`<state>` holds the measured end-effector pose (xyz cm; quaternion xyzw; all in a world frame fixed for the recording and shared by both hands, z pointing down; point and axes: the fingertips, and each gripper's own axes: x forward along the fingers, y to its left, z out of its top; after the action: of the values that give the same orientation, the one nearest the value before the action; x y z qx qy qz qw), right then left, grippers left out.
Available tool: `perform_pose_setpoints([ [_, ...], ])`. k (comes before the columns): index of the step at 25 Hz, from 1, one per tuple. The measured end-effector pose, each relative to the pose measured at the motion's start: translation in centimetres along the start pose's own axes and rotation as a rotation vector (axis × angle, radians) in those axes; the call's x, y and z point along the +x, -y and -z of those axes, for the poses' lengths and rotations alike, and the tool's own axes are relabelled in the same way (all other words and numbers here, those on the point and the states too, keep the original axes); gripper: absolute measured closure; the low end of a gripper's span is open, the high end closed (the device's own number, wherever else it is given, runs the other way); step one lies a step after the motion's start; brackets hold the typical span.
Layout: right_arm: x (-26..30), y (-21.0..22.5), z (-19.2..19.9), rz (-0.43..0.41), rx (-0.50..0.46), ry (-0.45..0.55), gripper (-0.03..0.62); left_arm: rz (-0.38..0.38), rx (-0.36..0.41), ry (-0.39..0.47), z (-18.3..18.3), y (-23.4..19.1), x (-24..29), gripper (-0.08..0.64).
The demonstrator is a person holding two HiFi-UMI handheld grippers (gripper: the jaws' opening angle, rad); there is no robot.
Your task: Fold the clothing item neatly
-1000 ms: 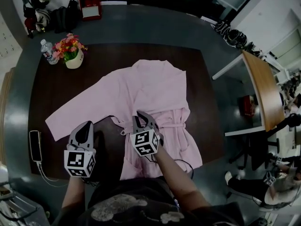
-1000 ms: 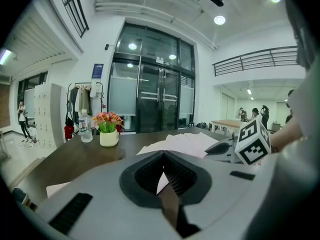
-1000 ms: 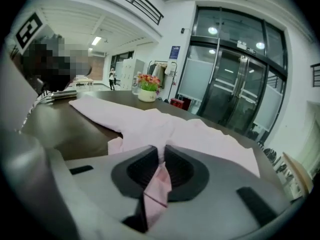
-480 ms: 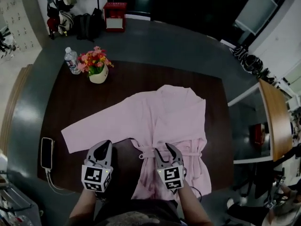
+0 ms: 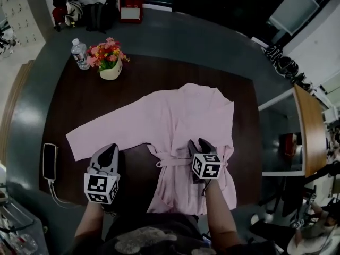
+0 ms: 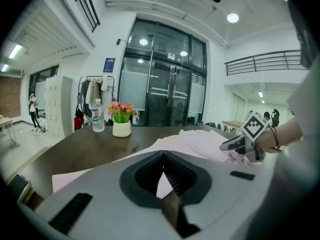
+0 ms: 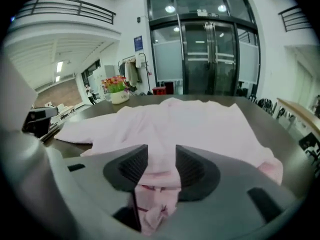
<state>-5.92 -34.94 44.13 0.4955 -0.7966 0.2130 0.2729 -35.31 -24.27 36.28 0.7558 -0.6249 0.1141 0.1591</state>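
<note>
A pink robe [image 5: 180, 118] lies spread on the dark table [image 5: 79, 108], one sleeve stretched out to the left and its belt [image 5: 172, 162] across the waist. My right gripper [image 5: 199, 142] stands over the belt near the robe's middle. Its jaws are apart, with pink cloth [image 7: 157, 184] lying loose between them and no pad pressing on it. My left gripper [image 5: 110, 150] is shut and empty, on bare table just below the sleeve. The left gripper view shows the robe [image 6: 192, 141] and the right gripper [image 6: 240, 143] beyond the left gripper's shut jaws.
A pot of flowers [image 5: 110, 65] and a water bottle [image 5: 79, 53] stand at the table's far left corner. A phone on a cable [image 5: 49, 161] lies at the near left edge. Another desk [image 5: 311, 126] stands to the right.
My right gripper has moved to the right along the belt and its jaws have spread apart. The left gripper has stayed shut below the sleeve.
</note>
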Motion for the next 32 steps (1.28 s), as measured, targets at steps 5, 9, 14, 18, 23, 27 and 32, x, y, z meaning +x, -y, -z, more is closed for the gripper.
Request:
perform_pose_setpoints([
  [5,1.7,-0.2,2.3,-0.024,0.021,-0.174,0.469,0.004,-0.011,-0.019,0.9,0.2,0.2,0.549],
  [9,0.7,-0.2,-0.8,0.007,0.026,-0.112,0.586,0.001,-0.009,0.0,0.3,-0.2,0.3,0.55],
  [14,1.0,-4.1,-6.5,-0.116,0.108,-0.003,0.586,-0.019,-0.023,-0.005,0.7,-1.0,-0.2,0.549],
  [18,2.4,-12.6,-9.0,-0.38,-0.042,0.066,0.578,-0.038,-0.03,-0.012,1.2,-1.6,-1.0,0.55],
  [23,0.6,-17.6,-8.5,-0.492,-0.105,0.122,0.52,-0.061,-0.034,0.001,1.1,-2.0,-2.2,0.549],
  [27,-0.3,-15.0,-4.3,-0.403,-0.042,0.047,0.522,-0.08,-0.037,0.008,1.1,-2.3,-3.5,0.549],
  [32,0.2,-16.4,1.4,-0.467,-0.099,-0.118,0.522,-0.08,-0.055,-0.019,2.3,-1.9,-4.4,0.549],
])
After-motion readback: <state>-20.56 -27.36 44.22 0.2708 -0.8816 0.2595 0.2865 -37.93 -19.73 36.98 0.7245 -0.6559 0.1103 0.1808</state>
